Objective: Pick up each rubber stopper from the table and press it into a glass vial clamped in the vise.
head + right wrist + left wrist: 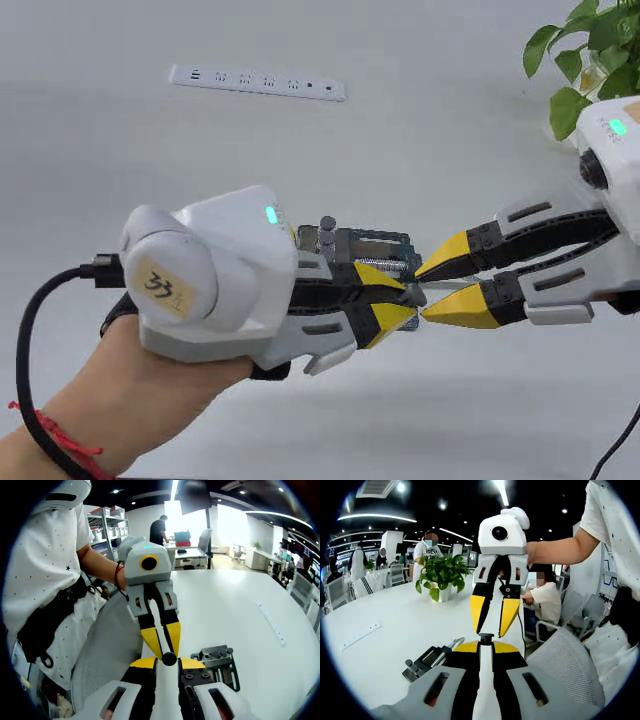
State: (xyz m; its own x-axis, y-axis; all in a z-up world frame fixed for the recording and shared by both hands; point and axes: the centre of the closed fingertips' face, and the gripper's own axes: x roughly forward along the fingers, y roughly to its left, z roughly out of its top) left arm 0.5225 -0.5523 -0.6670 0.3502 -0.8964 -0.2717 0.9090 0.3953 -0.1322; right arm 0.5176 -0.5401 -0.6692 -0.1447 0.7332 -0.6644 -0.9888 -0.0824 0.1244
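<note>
The left claw (388, 298) reaches in from the lower left of the head view, held by a hand (150, 395) with a red cord at the wrist; the right claw (422, 294) comes in from the right edge; their yellow tips meet nose to nose at the centre of the frame, just in front of the vise (365, 245).

The rubber stopper (169, 658), small, dark and round, sits right where the two sets of tips meet, held up above the desk (200, 140); in the left gripper view it stands at the very end of that claw's own jaws, low in the middle of the frame, centred on their narrow gap; the left claw is grasping it by the tips.

The right claw is released; in the left gripper view its two yellow fingers hang down from the top centre with a gap between them wider than the stopper, their ends just above it; whether they touch it I cannot tell.

The vise lies flat on the desk, at the lower left of the left gripper view and the lower right of the right gripper view; a few small round-topped pieces stand in a row at one end of it, too small to tell what they are.

A white power strip (258, 82) lies well apart at the upper left of the head view; a leafy plant (585, 50) fills the upper right corner; a black cable (30, 330) loops off the back of the left claw at the left edge.
</note>
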